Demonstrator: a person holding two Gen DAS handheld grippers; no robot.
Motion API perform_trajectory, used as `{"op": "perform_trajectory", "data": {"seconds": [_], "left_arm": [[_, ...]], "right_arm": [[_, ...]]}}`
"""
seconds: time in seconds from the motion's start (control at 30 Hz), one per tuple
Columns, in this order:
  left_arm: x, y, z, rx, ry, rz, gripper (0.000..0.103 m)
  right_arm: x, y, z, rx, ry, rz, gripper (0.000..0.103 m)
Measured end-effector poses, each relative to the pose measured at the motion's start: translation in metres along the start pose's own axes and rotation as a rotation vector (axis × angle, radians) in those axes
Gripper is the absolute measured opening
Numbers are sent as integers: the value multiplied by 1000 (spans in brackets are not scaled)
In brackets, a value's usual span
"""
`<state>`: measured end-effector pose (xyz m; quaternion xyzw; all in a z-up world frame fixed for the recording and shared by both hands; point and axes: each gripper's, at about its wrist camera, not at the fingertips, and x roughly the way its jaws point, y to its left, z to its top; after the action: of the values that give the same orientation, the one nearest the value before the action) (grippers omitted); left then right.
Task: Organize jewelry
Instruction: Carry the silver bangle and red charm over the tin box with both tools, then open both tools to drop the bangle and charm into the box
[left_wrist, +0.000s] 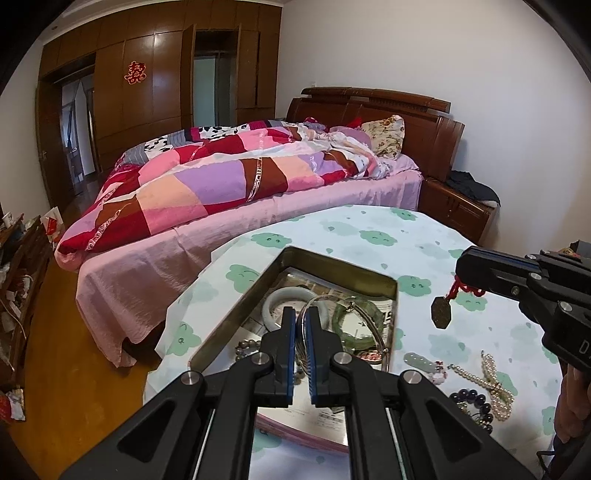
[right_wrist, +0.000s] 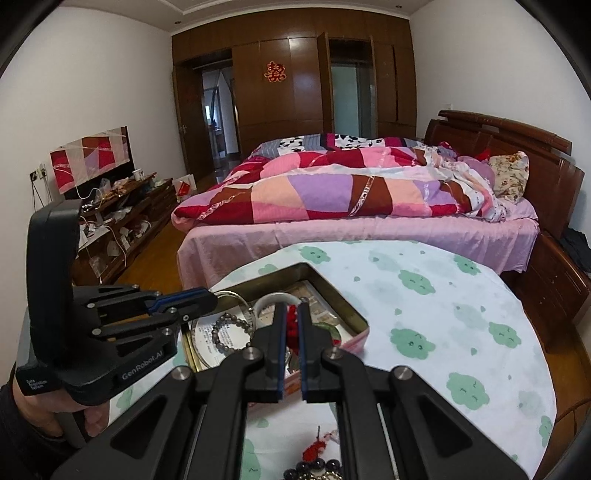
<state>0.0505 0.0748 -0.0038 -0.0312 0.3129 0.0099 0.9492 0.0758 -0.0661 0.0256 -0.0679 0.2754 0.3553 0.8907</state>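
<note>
- Left gripper, in its own wrist view, has its blue-padded jaws pinched narrow on thin silver wire bangles, holding them over the open tin.
- Inside that gold-walled rectangular tin lie a smooth white bangle, a mottled green bangle and a string of dull grey beads; printed paper lines the bottom.
- Right gripper enters from the right of this view, clamped on a red knotted cord from which a flat, dark, many-sided pendant hangs free above the cloud-print tablecloth.
- A pale jade piece, a pearl strand and dark round beads lie loose on the cloth, not yet sorted.
- Right wrist view: right gripper is squeezed on the fuzzy red cord, just over the tin; the pendant itself is hidden here.
- Left gripper reaches in from the left over the tin, silver hoops at its tip.
- Judgement: both pieces are being carried to the tin; next, lower each inside and open the jaws, keeping cord and wire from tangling.
</note>
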Motion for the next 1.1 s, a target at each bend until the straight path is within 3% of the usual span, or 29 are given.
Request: {"op": "perform_trajectory", "data": {"seconds": [0.57,1.1], "left_arm": [[16,33,-2,-23,32,91,4],[35,48,-13,-1,78,165,4]], "right_arm": [[24,20,12,-12,28,39,8],[54,38,-11,-5,110,112,8]]}}
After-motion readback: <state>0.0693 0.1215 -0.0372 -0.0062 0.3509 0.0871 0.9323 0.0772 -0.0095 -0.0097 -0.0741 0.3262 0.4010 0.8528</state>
